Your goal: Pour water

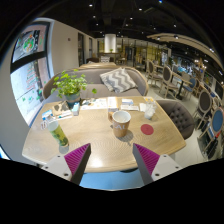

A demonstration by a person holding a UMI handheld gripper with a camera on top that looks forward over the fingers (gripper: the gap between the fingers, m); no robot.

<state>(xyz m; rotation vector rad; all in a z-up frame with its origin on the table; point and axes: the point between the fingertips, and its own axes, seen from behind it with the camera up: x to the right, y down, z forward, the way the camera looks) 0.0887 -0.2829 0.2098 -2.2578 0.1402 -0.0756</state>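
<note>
Your gripper (112,160) hovers with jaws spread and empty short of the worktop (95,140), so you're likely at the approach step: the cup (120,123) stands mid-worktop, the bottle (57,133) left of it, probably your next grasp.

Wooden table (95,138), grey sofa (100,80), dark ceiling (130,15)

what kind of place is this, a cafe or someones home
Probably a cafe or lounge: a wooden table with a cup and potted plant, a cushioned sofa behind it, more chairs beyond. The jaws are open.
</note>
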